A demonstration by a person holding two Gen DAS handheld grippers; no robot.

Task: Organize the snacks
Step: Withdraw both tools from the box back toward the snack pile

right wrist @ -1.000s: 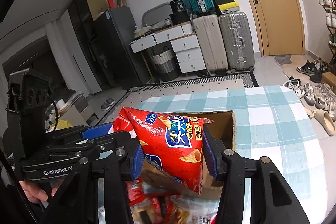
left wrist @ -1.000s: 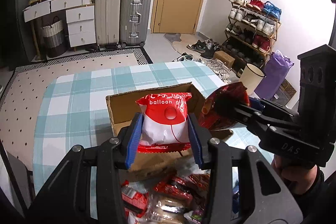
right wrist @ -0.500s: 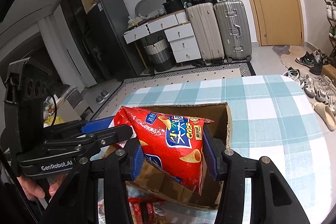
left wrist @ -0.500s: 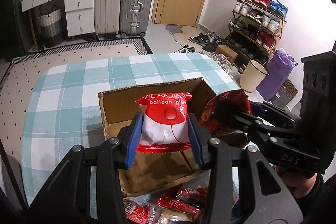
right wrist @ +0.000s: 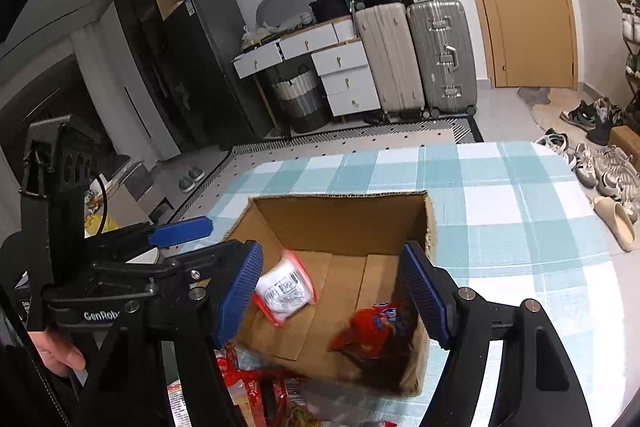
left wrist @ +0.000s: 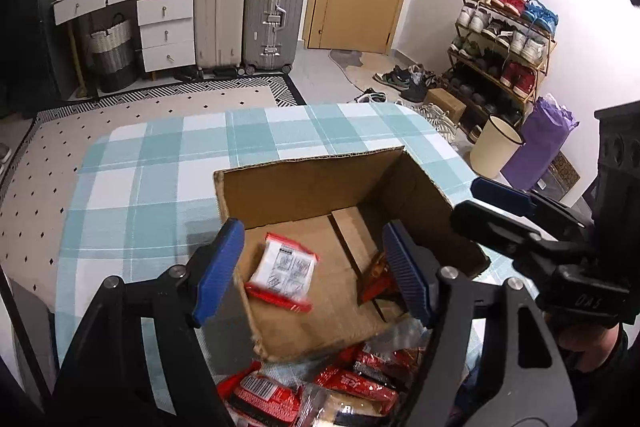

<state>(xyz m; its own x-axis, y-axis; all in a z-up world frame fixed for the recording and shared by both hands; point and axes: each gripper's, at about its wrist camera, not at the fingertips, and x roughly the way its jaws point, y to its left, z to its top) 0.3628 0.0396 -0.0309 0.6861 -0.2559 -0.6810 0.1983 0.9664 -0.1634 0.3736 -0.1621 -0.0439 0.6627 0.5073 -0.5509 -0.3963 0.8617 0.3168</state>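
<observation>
While both pairs of fingers are opening (nothing gripped), two snack packets [left wrist: 282, 273] lie in the box [left wrist: 312, 183].

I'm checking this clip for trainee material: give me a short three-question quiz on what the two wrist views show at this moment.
1. True or false: the white and red packet lies inside the cardboard box.
2. Which item is in the box with it? A) red chip bag B) a shoe C) a cup
3. Fill in: the left gripper and right gripper are opening, and each holds ____.

Key: 1 true. 2 A. 3 nothing: both packs have dropped into the box, while more red snack packs wait on the checked tablecloth in front of it.
</observation>
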